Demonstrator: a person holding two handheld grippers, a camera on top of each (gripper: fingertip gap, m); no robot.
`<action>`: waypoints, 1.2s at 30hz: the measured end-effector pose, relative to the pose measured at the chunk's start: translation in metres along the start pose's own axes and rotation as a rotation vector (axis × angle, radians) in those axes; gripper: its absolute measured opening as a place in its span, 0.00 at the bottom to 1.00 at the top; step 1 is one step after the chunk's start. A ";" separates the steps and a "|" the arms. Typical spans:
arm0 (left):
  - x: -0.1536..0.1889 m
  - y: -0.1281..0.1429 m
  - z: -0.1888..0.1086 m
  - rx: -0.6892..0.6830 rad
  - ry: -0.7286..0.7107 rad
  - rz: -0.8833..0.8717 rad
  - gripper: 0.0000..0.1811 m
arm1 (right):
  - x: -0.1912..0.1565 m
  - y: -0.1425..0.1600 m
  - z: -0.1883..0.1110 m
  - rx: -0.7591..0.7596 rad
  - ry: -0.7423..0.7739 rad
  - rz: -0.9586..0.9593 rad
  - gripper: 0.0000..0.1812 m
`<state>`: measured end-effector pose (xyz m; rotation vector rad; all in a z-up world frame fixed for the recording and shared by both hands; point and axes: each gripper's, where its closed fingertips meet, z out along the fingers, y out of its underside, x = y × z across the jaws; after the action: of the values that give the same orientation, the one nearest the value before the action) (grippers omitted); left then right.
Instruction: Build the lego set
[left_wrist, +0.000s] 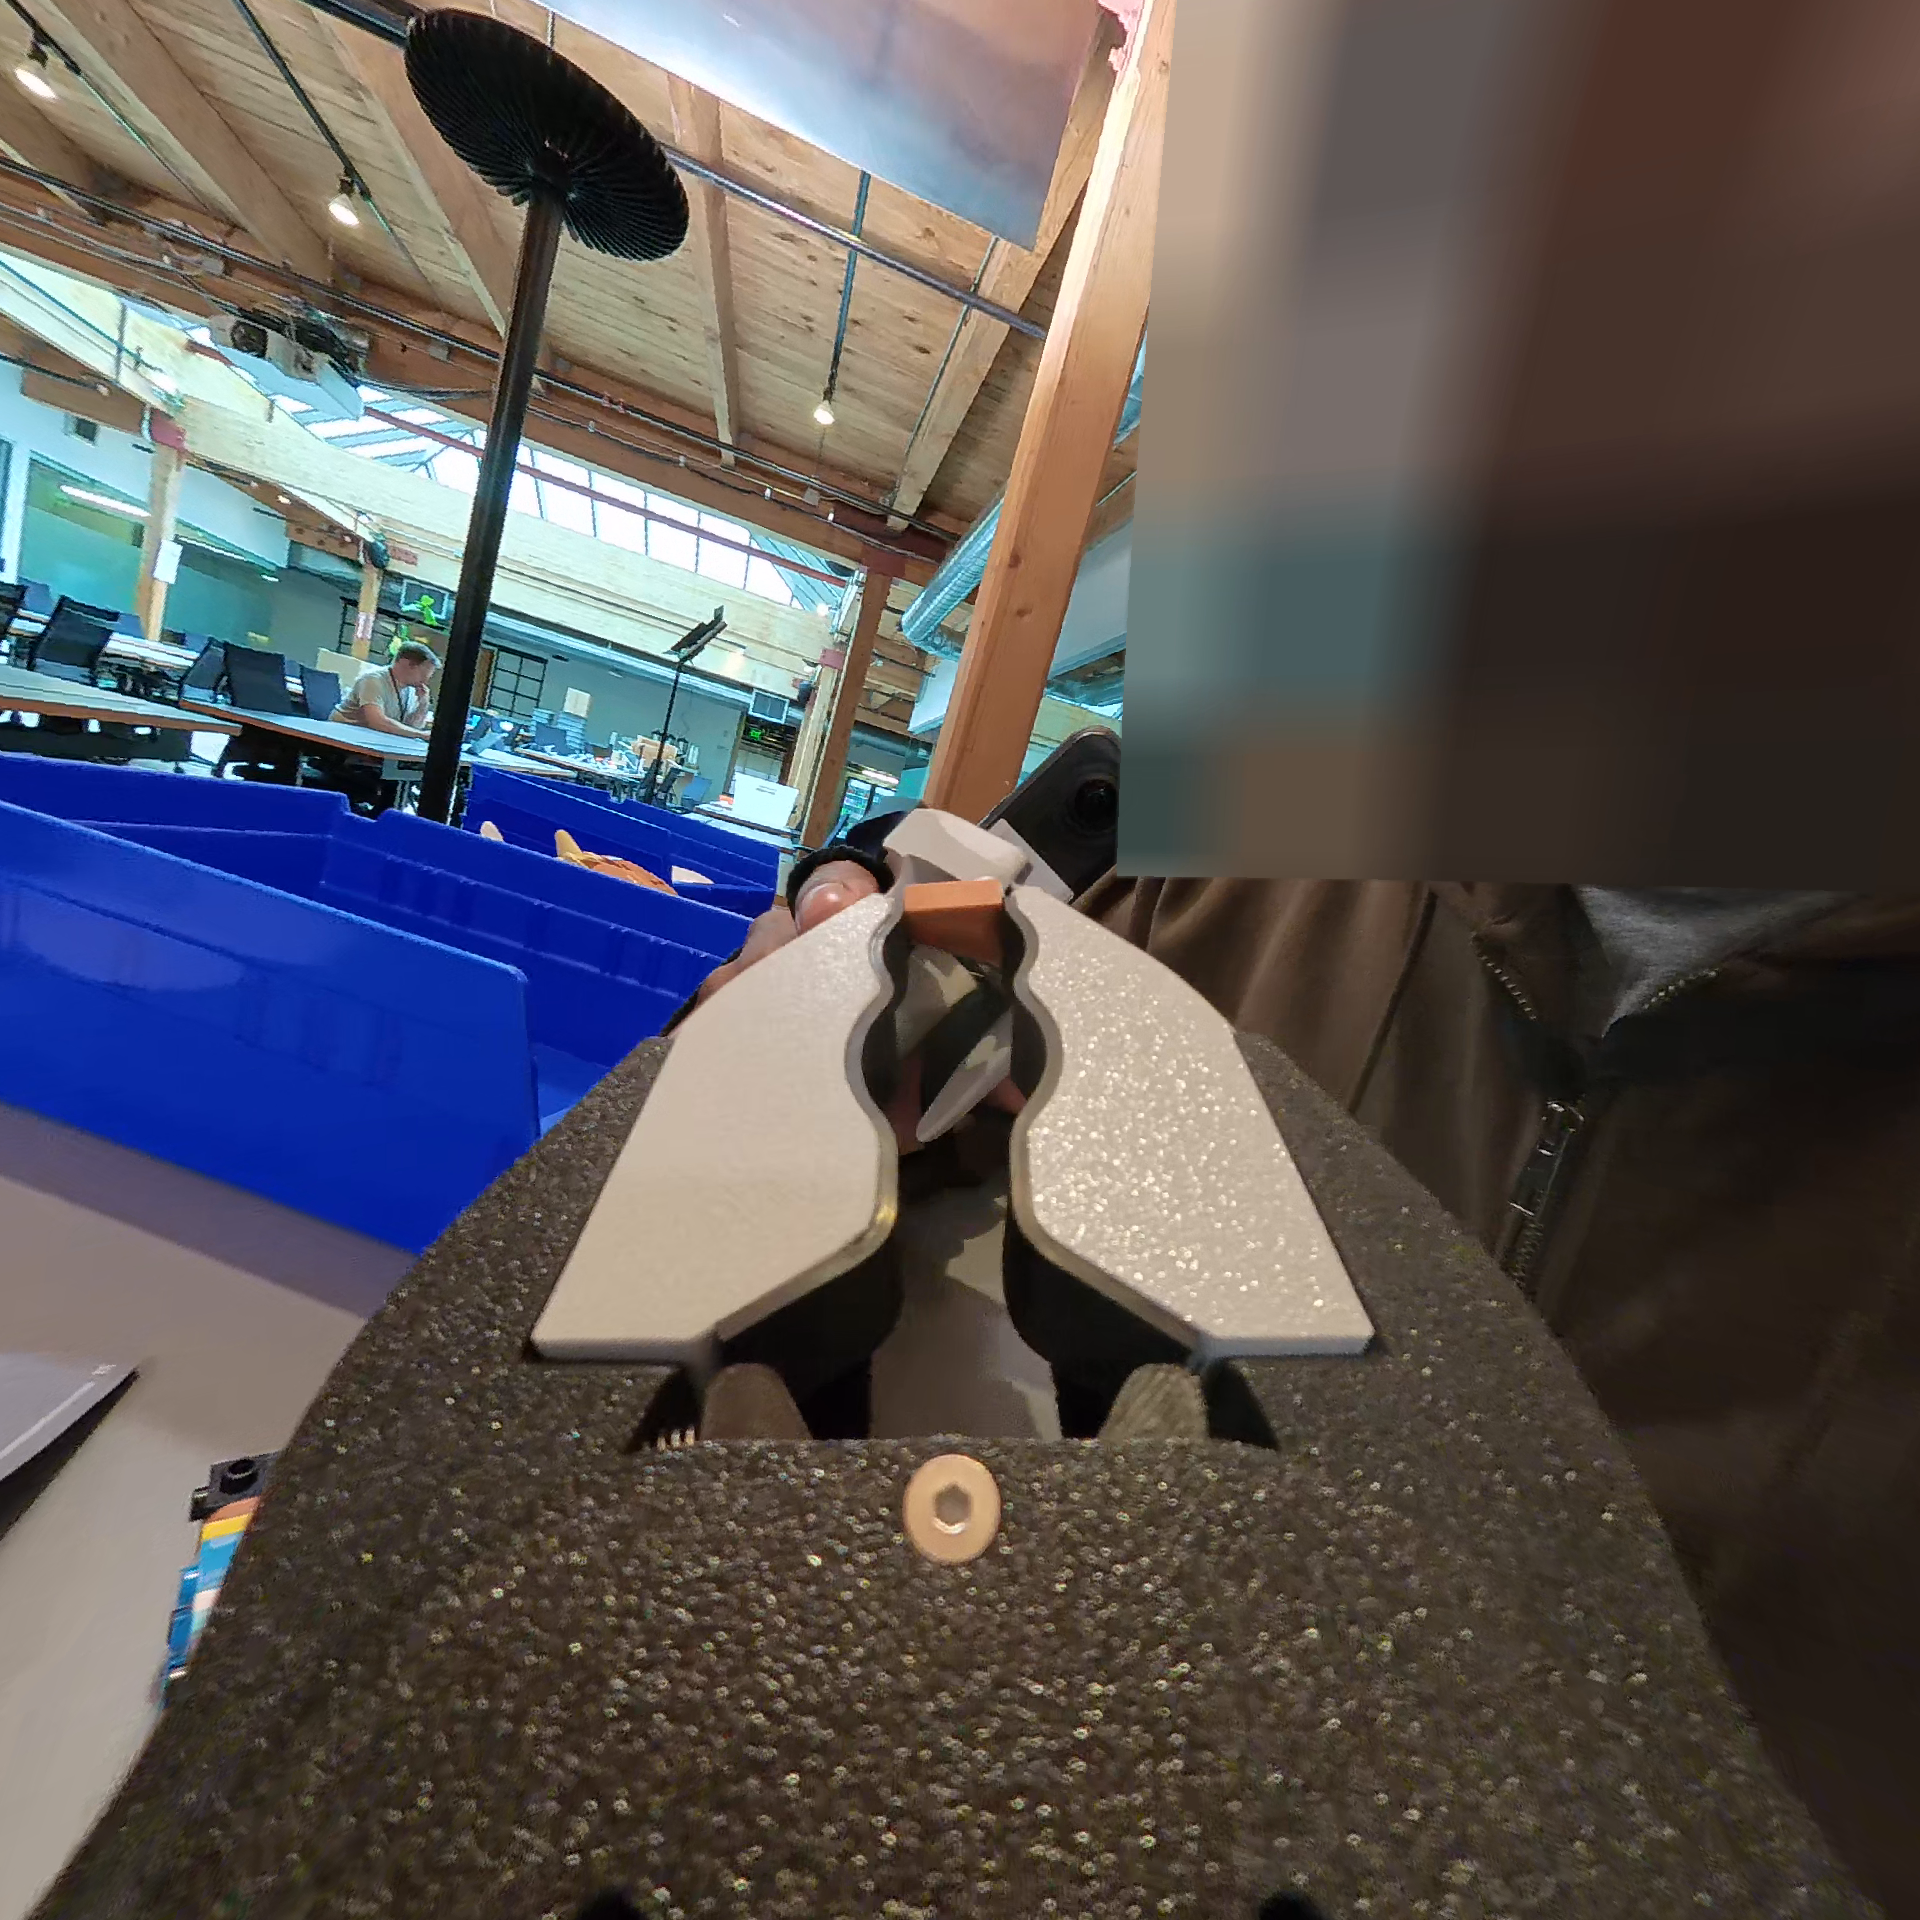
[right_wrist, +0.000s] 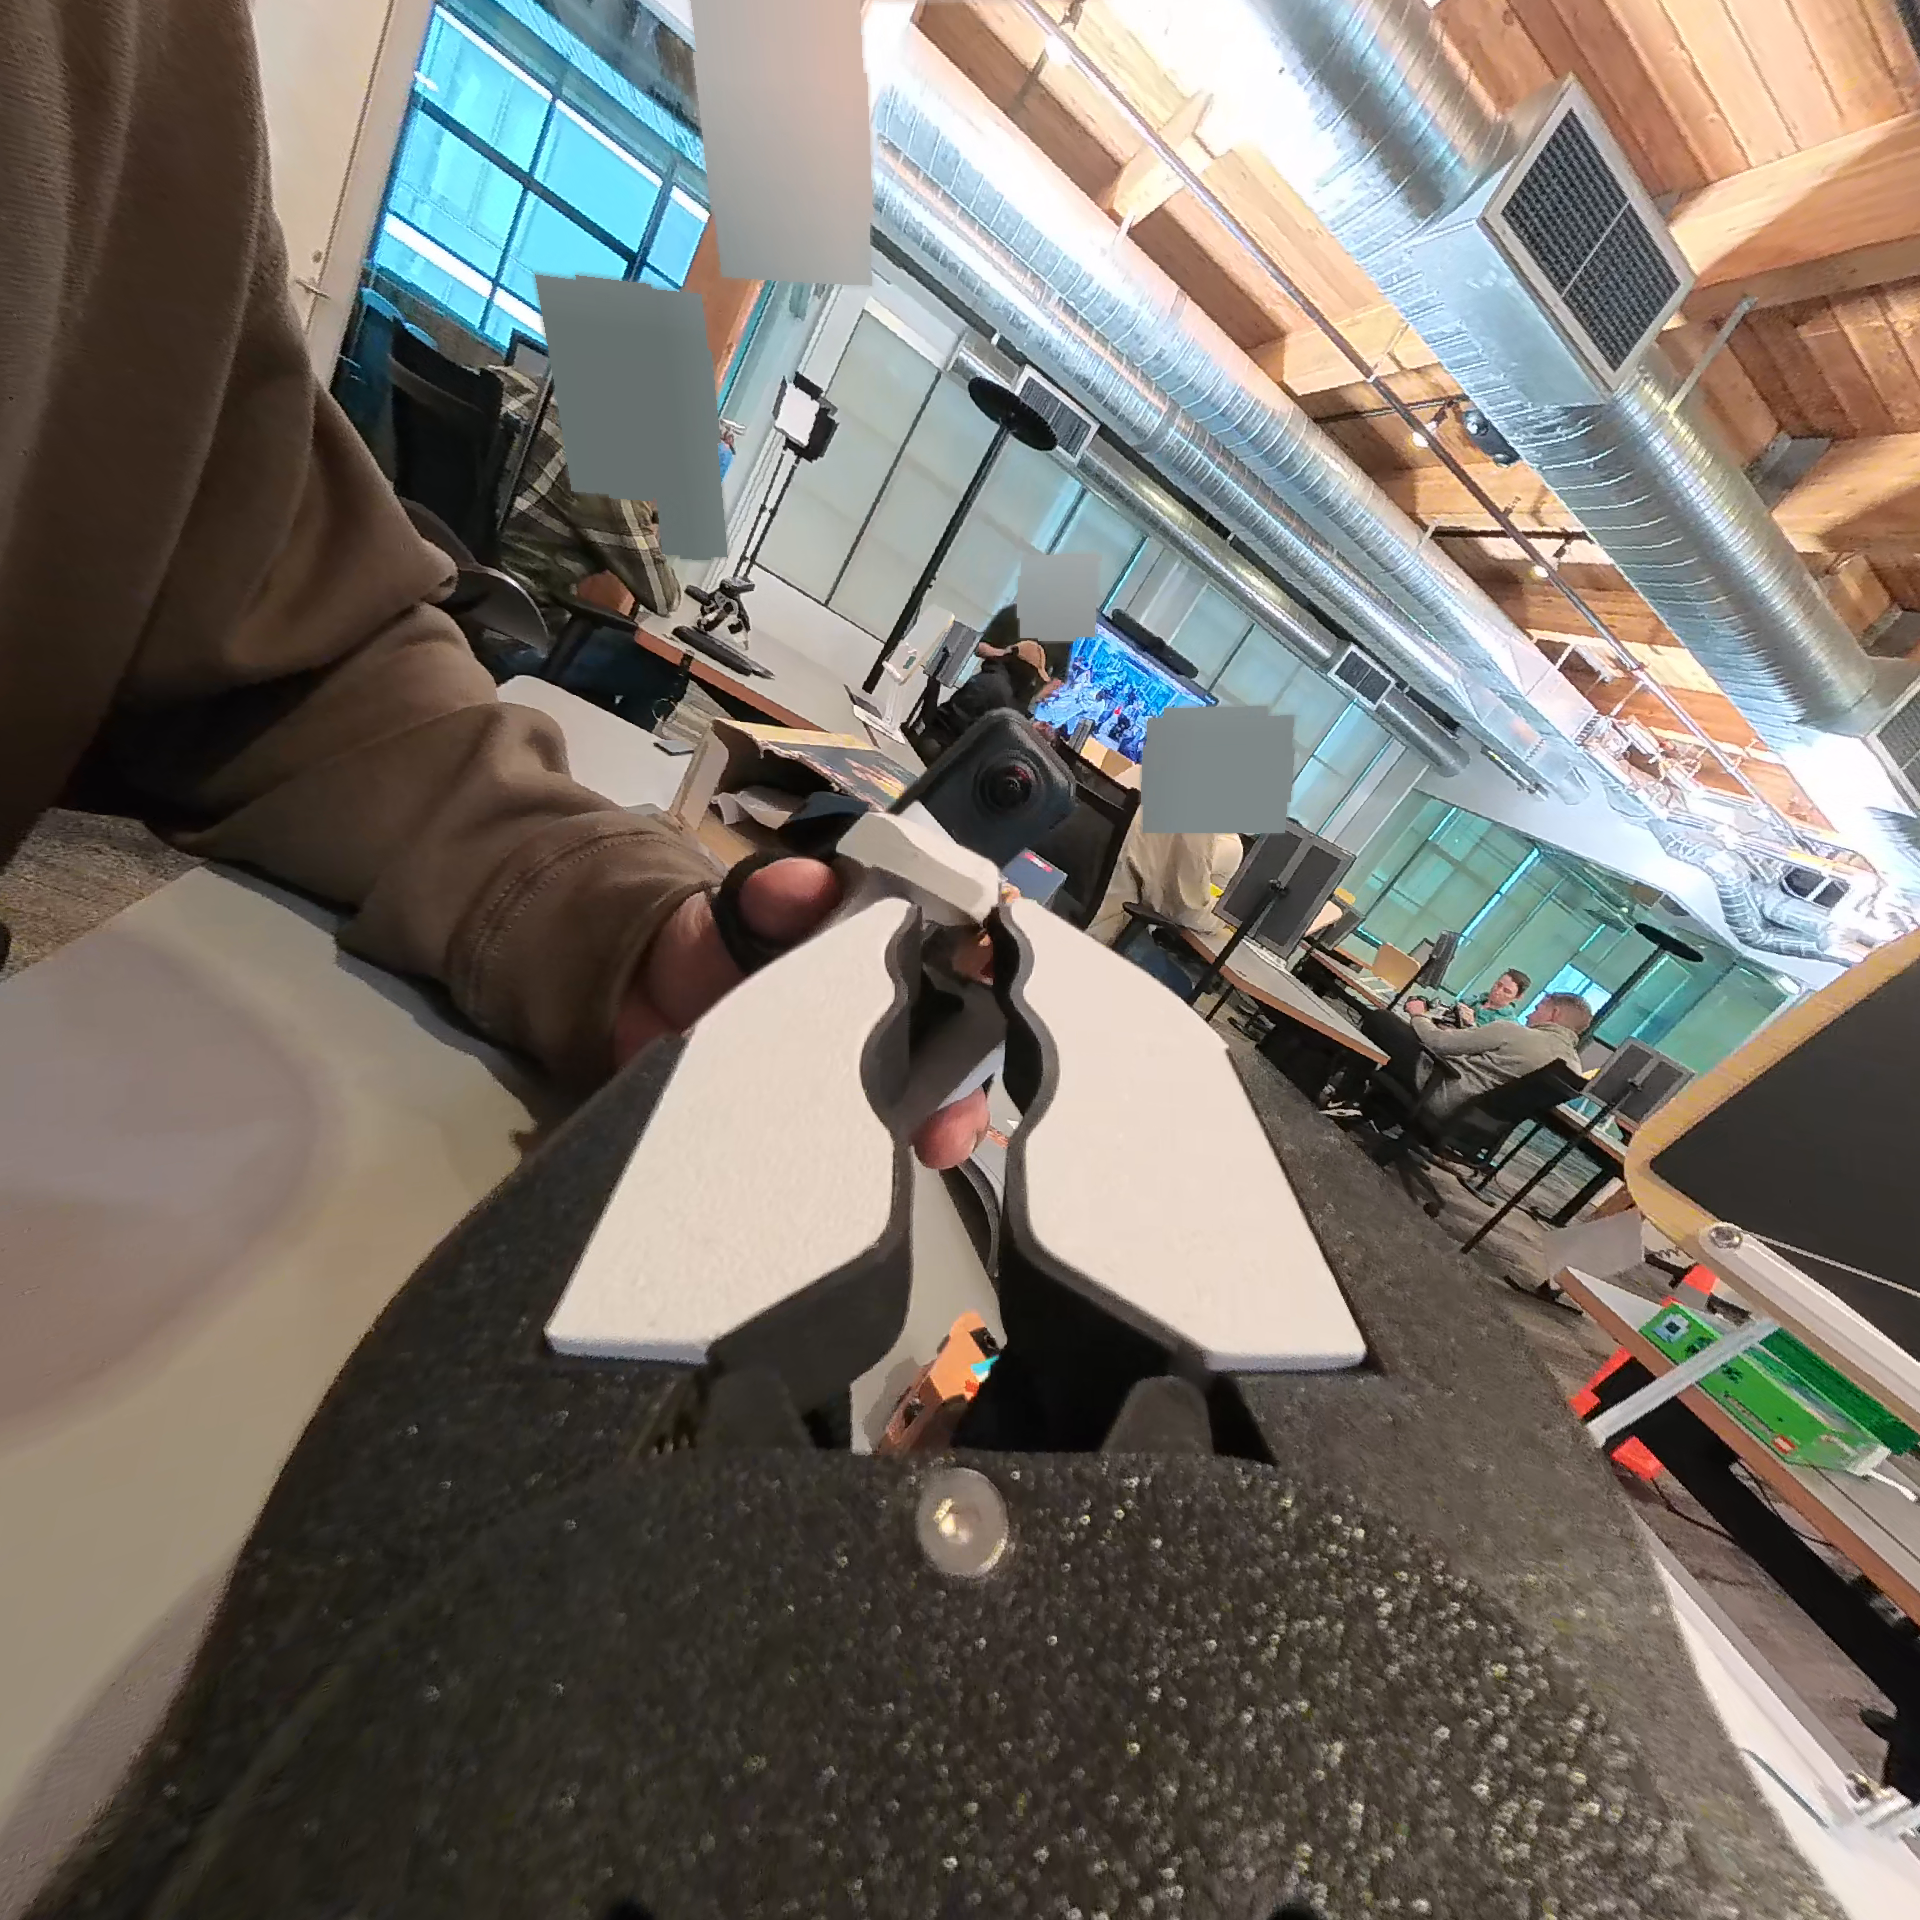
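Note:
My left gripper (left_wrist: 951, 916) is shut on a small orange-brown brick (left_wrist: 951, 912), pinched between its fingertips and held up in the air. Right behind it the right gripper's grey fingers (left_wrist: 961, 844) cross at about a right angle. My right gripper (right_wrist: 956, 920) points at the left one, jaws a narrow gap apart. The left gripper's white finger (right_wrist: 920, 854) lies across that gap, and a sliver of the brick (right_wrist: 980, 948) shows inside it. I cannot tell whether the right jaws clamp it. A hand (right_wrist: 769, 914) holds the left gripper.
Blue bins (left_wrist: 260, 987) stand on the table (left_wrist: 156, 1278) to the left. Several small bricks (left_wrist: 223, 1538) lie at the lower left beside a dark sheet (left_wrist: 52, 1403). Under the right gripper is an orange-brown build (right_wrist: 940, 1382); a white tray (right_wrist: 156, 1091) is to its left. A brown sleeve (right_wrist: 312, 675) is close. The grippers are tip to tip, or close to it.

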<state>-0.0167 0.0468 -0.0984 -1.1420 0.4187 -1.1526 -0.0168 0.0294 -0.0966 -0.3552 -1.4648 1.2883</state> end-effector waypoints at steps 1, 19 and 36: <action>0.000 0.000 0.000 0.000 0.000 0.001 0.09 | 0.000 0.000 0.000 0.000 -0.002 0.000 0.07; 0.004 0.001 0.001 -0.004 0.024 -0.015 0.09 | 0.007 -0.002 -0.002 -0.004 -0.012 0.016 0.06; 0.000 -0.003 0.000 0.036 0.025 -0.081 0.09 | 0.011 0.001 0.000 -0.017 0.016 0.058 0.06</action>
<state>-0.0183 0.0468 -0.0955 -1.1224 0.3726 -1.2413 -0.0212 0.0389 -0.0918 -0.4218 -1.4624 1.3169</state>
